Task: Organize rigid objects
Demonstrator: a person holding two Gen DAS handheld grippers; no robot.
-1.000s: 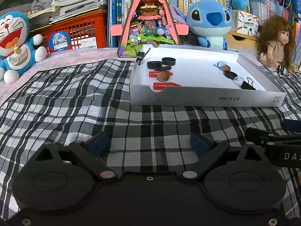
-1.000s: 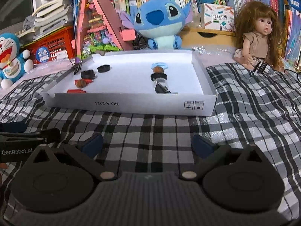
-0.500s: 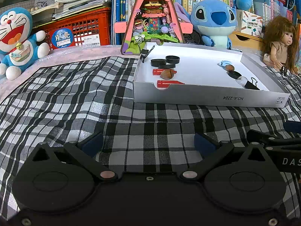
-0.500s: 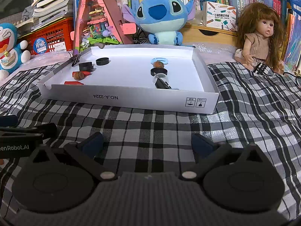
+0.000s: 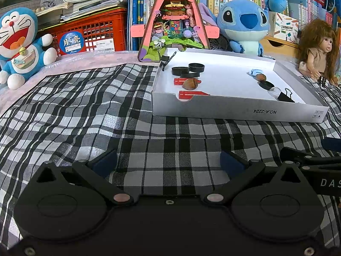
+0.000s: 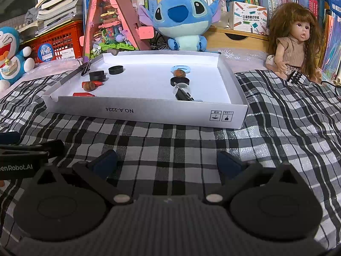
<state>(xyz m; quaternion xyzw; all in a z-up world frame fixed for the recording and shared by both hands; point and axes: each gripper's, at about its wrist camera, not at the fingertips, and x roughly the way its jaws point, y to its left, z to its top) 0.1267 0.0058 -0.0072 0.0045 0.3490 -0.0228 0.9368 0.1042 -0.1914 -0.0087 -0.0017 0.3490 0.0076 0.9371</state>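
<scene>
A shallow white box [image 5: 234, 108] [image 6: 149, 115] lies on the plaid cloth. On its left side lie black rings [image 5: 196, 67] [image 6: 115, 70], red pieces [image 5: 192, 93] [image 6: 83, 94] and a brown nut [image 5: 190, 83] [image 6: 89, 85]. On its right side a line runs from a blue ring [image 6: 180, 68], a brown nut [image 5: 260, 77], a black disc [image 6: 180, 81] and a clear ball [image 5: 275, 90] to a black binder clip [image 5: 285, 97] [image 6: 183, 95]. Another binder clip [image 6: 85, 68] sits on the box's left rim. My left gripper [image 5: 168, 163] and right gripper [image 6: 166, 162] are open and empty, low over the cloth in front of the box.
Behind the box stand a pink triangular toy house [image 5: 173, 21], a Stitch plush [image 6: 181, 21], a doll [image 6: 296, 42], a Doraemon plush [image 5: 19, 44], a red crate [image 5: 89, 36] and bookshelves. The other gripper shows at each view's edge [image 5: 315, 166] [image 6: 23, 157].
Both grippers have drawn back slightly from the box and risen a little. Both stay open and empty. The objects in the box have not moved.
</scene>
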